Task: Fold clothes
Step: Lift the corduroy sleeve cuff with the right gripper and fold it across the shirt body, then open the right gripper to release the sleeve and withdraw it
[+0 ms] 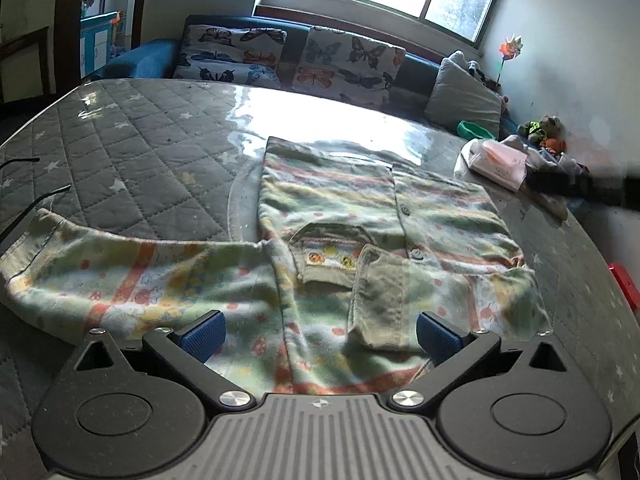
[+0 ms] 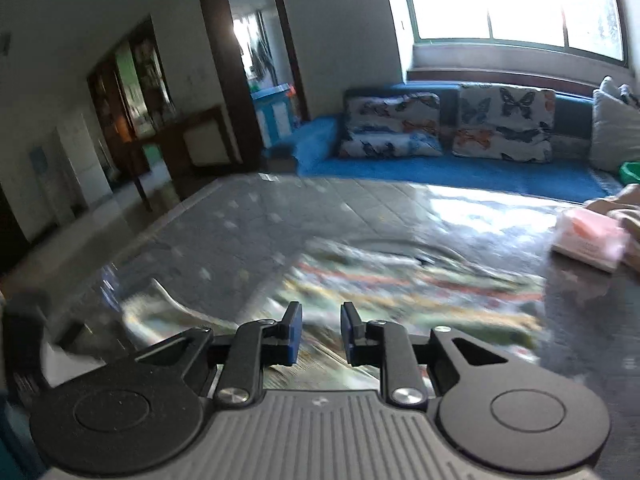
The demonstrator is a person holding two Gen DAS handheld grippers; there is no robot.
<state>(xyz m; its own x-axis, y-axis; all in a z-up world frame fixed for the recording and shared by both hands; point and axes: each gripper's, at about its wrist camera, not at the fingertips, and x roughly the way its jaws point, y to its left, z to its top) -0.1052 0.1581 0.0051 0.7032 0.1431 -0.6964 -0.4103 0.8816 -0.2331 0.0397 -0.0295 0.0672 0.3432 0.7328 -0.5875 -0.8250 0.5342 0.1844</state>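
One shirt [image 1: 332, 248] flat on table [image 1: 132, 140].

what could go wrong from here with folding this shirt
The shirt lies on a glossy table cover, so pulling the spread-out sleeve may drag the whole garment. The open left gripper sits over the collar and might pinch several layers. The right gripper view is motion-blurred; its grab may land off target.
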